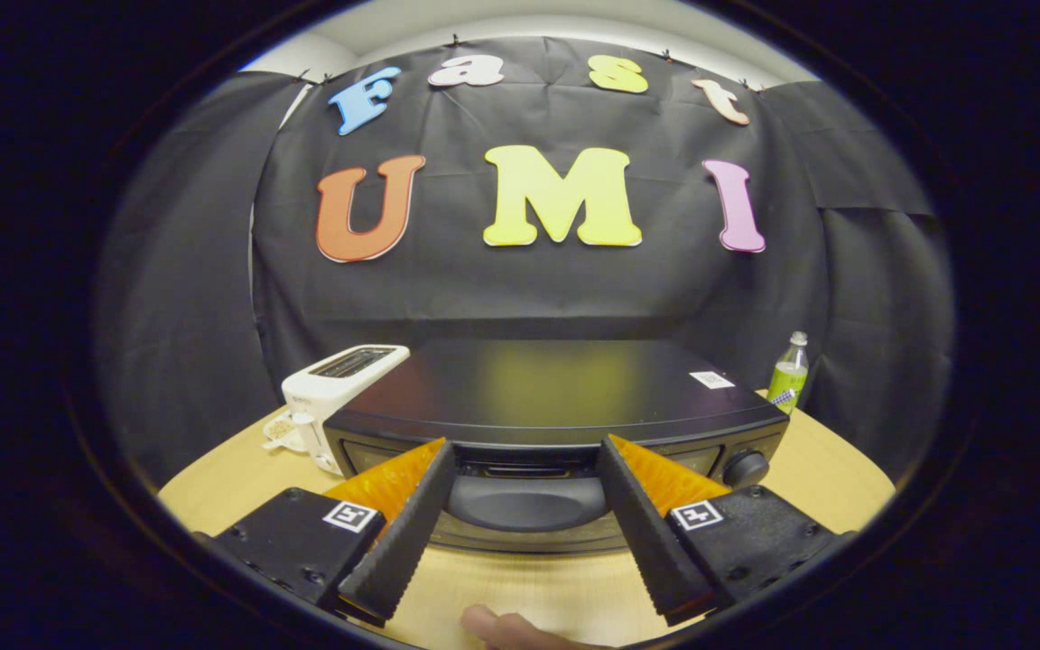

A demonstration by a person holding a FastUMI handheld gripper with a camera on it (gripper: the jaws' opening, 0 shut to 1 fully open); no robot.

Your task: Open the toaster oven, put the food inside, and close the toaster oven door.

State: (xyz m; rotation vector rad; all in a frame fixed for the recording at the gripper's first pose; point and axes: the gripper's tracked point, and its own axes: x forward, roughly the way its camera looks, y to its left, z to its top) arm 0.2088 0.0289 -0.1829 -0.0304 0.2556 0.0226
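At the bottom centre of the frame we see a fingertip (495, 625) of a person's hand resting low on the table (845, 492), between the bases of the two fingers; just above it, in the lower middle, we find the gripper (524, 444) with its fingers spread wide apart and clamped on nothing; each finger rises from a dark block bearing a small square marker, and the two tips point up and inward toward the oven's front.

In the centre of the frame we see the oven (556, 388), black and broad, standing on the pale wooden table; its door is closed, and its rounded handle (527, 501) lies in the gap between the fingers, a little below their tips; we cannot tell whether either finger touches the oven's front; a round knob (745, 468) sits at the right end of the front, just right of the right finger; a small white sticker (711, 379) lies on the top toward the right.

At centre left, just beside the oven's left corner, we see a white toaster (339, 384) with its slot on top; a small pale item at its foot, left of it, is too small for us to name; at centre right, behind the oven's right corner, stands a bottle (789, 373) of green drink with a pale cap; beyond everything, in the upper half of the frame, hangs the black cloth (556, 280) wall.
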